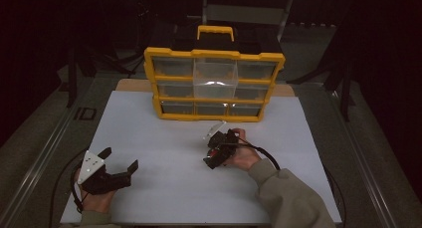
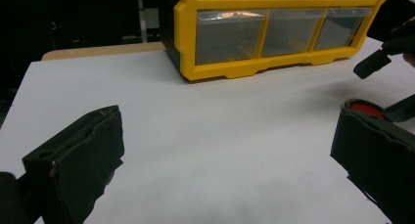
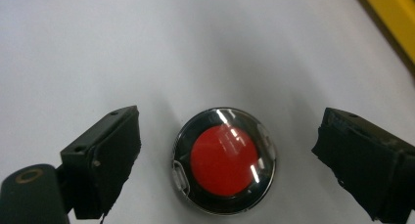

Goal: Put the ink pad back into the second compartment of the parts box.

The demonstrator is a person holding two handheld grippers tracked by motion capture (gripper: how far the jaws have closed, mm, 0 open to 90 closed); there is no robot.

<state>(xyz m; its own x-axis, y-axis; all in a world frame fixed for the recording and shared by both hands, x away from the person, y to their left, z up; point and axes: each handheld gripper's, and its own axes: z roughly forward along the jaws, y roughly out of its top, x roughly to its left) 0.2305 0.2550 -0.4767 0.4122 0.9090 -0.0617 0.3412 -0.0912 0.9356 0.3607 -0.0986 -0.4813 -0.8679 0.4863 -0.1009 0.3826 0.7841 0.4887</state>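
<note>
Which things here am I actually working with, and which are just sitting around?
In play: round red item between the open jaws of the right gripper; likely the yellow drawer organizer.
Idle: left gripper, open over bare white table.

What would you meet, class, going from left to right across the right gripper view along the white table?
Left jaw of the right gripper → round red button with its shiny rim → right jaw.

The organiser (image 1: 214, 83) looks like glossy yellow plastic with clear plastic drawers (image 2: 230, 35). The table top (image 1: 164, 153) is smooth and matt white — a wooden edge (image 2: 103, 50) behind. The red button (image 3: 224, 159) is glossy, ringed in shiny metal or chrome — which, unclear.
</note>
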